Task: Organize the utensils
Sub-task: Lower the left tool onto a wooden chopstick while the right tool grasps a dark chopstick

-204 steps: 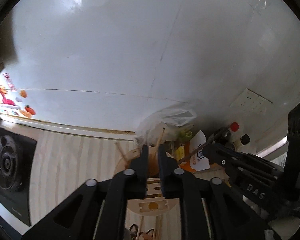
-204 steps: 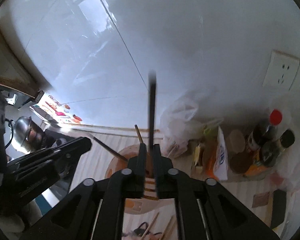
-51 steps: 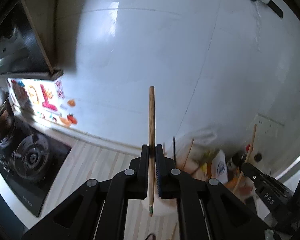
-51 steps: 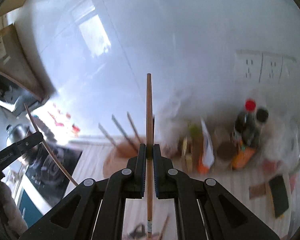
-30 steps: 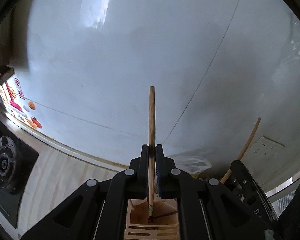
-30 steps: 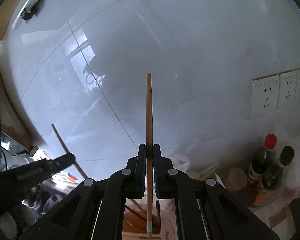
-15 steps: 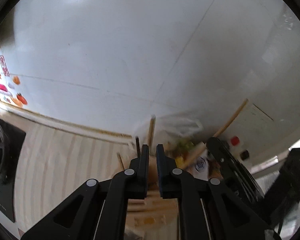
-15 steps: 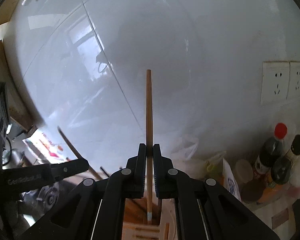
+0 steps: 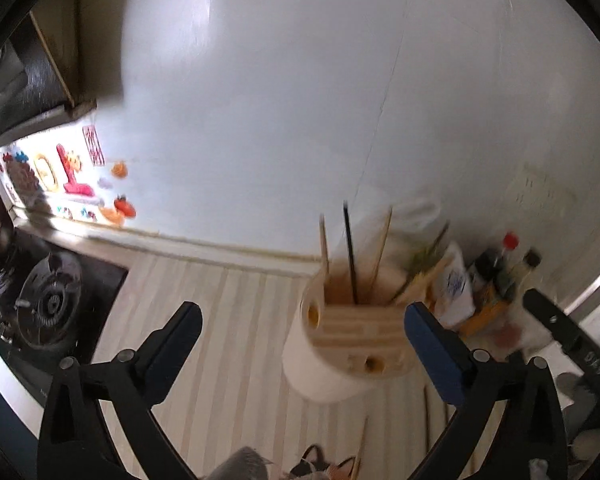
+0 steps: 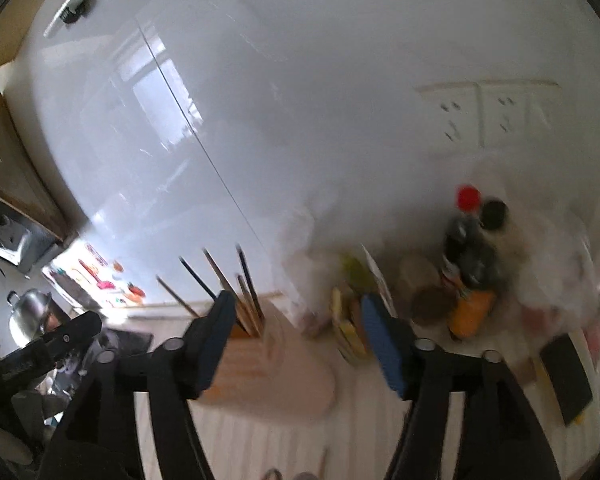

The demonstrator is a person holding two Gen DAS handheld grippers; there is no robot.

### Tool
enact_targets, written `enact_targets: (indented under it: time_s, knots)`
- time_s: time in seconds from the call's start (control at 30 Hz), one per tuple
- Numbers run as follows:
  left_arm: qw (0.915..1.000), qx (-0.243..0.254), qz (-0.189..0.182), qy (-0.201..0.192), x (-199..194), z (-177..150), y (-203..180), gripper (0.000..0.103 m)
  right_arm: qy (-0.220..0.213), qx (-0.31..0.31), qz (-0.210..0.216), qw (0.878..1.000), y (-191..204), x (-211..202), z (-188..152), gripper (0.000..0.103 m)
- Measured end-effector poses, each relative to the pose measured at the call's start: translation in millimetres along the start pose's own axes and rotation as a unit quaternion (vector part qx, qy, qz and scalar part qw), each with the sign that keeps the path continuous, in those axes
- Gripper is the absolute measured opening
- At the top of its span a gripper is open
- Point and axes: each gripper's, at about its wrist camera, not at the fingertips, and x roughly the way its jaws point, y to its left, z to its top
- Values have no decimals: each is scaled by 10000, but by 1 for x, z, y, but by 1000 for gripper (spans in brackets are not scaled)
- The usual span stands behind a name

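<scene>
Striped countertop (image 9: 228, 320) ran under white wall, round wooden utensil holder (image 9: 352, 344) stood on it with chopsticks (image 9: 350, 256) upright inside, left gripper (image 9: 300, 334) and right gripper (image 10: 296, 334) just released, jaws spread, nothing held

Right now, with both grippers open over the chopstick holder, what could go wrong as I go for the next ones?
1. The chopsticks lean out of the holder at different angles; the open left gripper sits close and could clip them or tip the holder.
2. Both views are blurred, so aiming at the loose chopsticks on the counter may miss.
3. The right gripper, jaws just opened and empty, is near the bottles and packets; a wide swing could knock them.
</scene>
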Motion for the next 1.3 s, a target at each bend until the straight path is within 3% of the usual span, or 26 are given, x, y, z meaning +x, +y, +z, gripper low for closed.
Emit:
enact_targets:
  time_s: [0.1,0.2,0.57,0.63,0.7,0.73,0.9,1.03,1.17,1.3]
  knots:
    - [9994,75,152,298,16,-26,-2,103,193,51,-161,9997,-17,-6,-25,74]
    - [9981,161,201,558,29,-50,-7,103,399,116,-205,9989,-35,-2,-47,93]
    - [9843,928,315,1471,88,-142,-57,102,1687,201,-898,9814,-96,46,-132,93]
    - [9799,1080,288,1654,100,-154,-66,98,1897,259,-986,9765,-106,52,-144,88]
    - [9736,1269,242,1880,114,-168,-77,91,2118,343,-1063,9709,-118,60,-156,71]
    - [9698,1350,179,2024,122,-176,-82,89,2233,383,-1102,9677,-123,64,-161,67]
    - [9502,1704,-124,2605,149,-208,-105,50,2667,499,-1146,9557,-144,78,-183,36]
    - [9419,1786,-45,2843,161,-222,-112,39,2822,496,-1116,9516,-152,83,-192,34]
    - [9435,1652,90,2872,162,-225,-105,4,2922,425,-1083,9493,-151,88,-194,34]
    - [9498,1228,402,2850,159,-221,-74,4,3045,365,-1100,9454,-143,95,-191,35]
